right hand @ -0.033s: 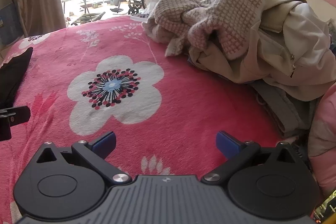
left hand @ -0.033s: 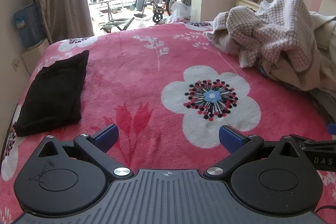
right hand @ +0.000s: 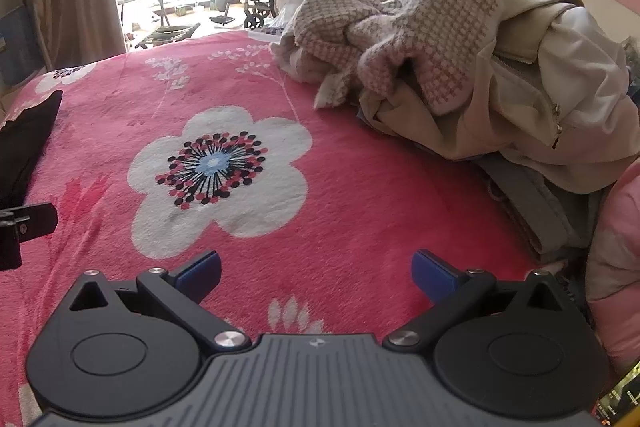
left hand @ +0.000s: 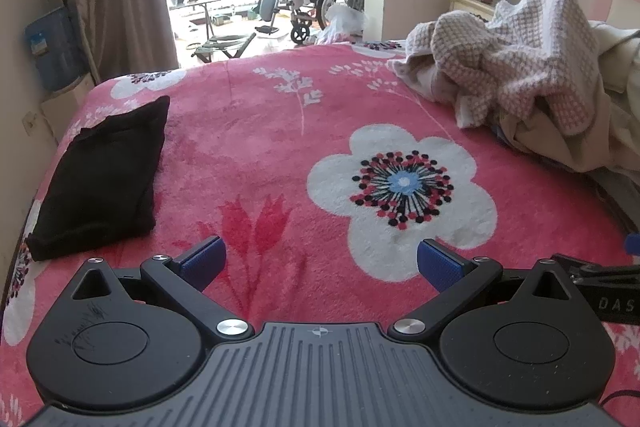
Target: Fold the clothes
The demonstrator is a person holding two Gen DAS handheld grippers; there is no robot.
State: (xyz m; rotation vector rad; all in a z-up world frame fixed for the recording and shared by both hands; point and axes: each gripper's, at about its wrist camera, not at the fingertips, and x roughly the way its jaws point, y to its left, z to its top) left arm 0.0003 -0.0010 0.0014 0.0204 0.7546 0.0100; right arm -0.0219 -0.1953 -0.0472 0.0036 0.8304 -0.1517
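With the left gripper (left hand: 320, 261) and the right gripper (right hand: 316, 269) both spread wide and empty over the pink floral blanket (left hand: 280, 155), the crumpled pink-and-white checked knit garment (right hand: 404, 27) heaped at the far right looks soft, light and floppy (likely stretchy), best pinched at a loose hem edge.

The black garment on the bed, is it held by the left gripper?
No, the black garment lies folded on the blanket, apart from the open left gripper.

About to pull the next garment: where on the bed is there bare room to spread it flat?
The free patch is mid-bed, around the big white flower, bordered by the folded black garment on the left and the clothes pile on the right. The right side is crowded with that pile. Both tools hover open and empty at the near edge.
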